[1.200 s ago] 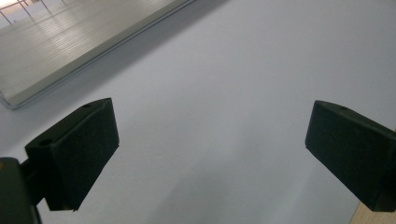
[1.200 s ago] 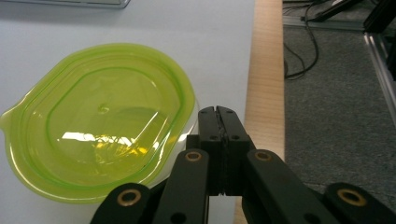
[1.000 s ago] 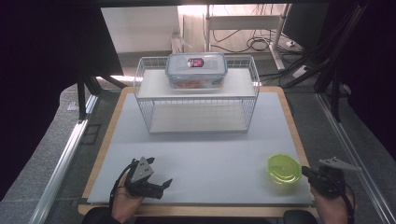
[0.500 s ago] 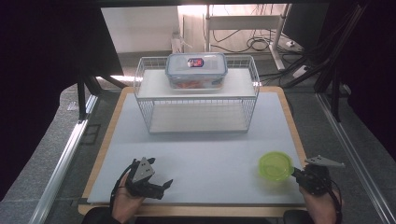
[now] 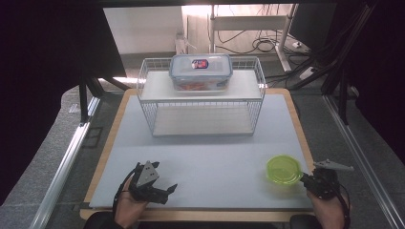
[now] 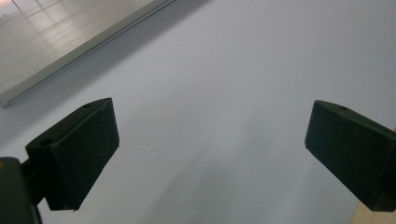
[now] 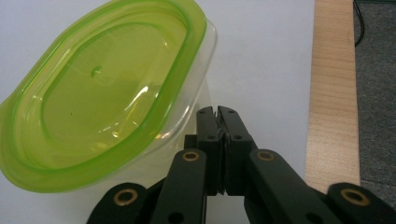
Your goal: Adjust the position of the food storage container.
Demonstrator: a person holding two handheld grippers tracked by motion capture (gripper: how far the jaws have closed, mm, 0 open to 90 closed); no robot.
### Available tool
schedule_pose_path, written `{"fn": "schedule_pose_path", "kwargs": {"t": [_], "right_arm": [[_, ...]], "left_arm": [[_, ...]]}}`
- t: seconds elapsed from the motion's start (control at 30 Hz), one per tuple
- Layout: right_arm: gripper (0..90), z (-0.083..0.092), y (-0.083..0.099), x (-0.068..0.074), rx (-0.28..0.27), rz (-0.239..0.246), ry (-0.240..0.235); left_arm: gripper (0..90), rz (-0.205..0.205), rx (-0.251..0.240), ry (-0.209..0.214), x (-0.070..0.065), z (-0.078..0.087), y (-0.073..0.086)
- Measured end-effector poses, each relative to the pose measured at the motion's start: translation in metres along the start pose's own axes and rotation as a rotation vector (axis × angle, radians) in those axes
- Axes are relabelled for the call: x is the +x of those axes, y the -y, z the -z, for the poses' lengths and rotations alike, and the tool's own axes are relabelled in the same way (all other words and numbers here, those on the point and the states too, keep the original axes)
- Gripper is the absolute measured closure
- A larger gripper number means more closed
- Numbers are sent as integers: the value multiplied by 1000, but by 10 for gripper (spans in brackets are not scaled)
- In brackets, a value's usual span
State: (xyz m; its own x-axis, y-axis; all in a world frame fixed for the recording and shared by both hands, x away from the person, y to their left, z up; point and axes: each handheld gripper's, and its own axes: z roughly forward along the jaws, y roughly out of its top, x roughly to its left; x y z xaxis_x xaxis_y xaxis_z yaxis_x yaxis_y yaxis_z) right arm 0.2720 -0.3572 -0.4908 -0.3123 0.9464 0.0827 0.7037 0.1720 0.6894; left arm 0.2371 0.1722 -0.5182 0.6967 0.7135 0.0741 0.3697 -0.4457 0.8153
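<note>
Grey tabletop (image 5: 215,157), L gripper (image 5: 162,190) fingers wide apart, empty, R gripper (image 7: 217,112) fingers together beside green-lidded tub (image 7: 102,88).

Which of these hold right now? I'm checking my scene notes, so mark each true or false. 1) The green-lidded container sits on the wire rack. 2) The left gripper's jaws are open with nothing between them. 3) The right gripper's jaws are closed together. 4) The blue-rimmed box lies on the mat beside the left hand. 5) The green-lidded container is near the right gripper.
1) False. The green-lidded container sits on the mat, in front of the wire rack.
2) True. The left gripper is open over bare mat.
3) True. The right gripper has its jaws pressed together beside the container.
4) False. The blue-rimmed box stands on top of the rack.
5) True.
</note>
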Motion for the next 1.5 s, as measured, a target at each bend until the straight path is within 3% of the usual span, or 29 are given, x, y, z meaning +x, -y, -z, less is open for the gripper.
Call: {"fn": "schedule_pose_path", "kwargs": {"t": [0.3, 0.4, 0.57, 0.93, 1.1, 1.5], "right_arm": [[887, 9, 2, -15, -12, -41, 35], [896, 18, -1, -16, -47, -48, 53], [897, 25, -5, -11, -85, -34, 63], [899, 19, -7, -3, -59, -8, 57], [899, 24, -7, -6, -89, -27, 58], [900, 26, -10, 0, -104, -13, 42]], "left_arm": [[29, -4, 7, -1, 0, -1, 0], [29, -4, 8, -2, -1, -1, 0], [29, -9, 9, -3, -1, -1, 0], [30, -16, 13, -3, -2, -1, 0], [30, -16, 15, -3, -2, -2, 0], [31, -25, 23, -1, -3, -2, 0]]}}
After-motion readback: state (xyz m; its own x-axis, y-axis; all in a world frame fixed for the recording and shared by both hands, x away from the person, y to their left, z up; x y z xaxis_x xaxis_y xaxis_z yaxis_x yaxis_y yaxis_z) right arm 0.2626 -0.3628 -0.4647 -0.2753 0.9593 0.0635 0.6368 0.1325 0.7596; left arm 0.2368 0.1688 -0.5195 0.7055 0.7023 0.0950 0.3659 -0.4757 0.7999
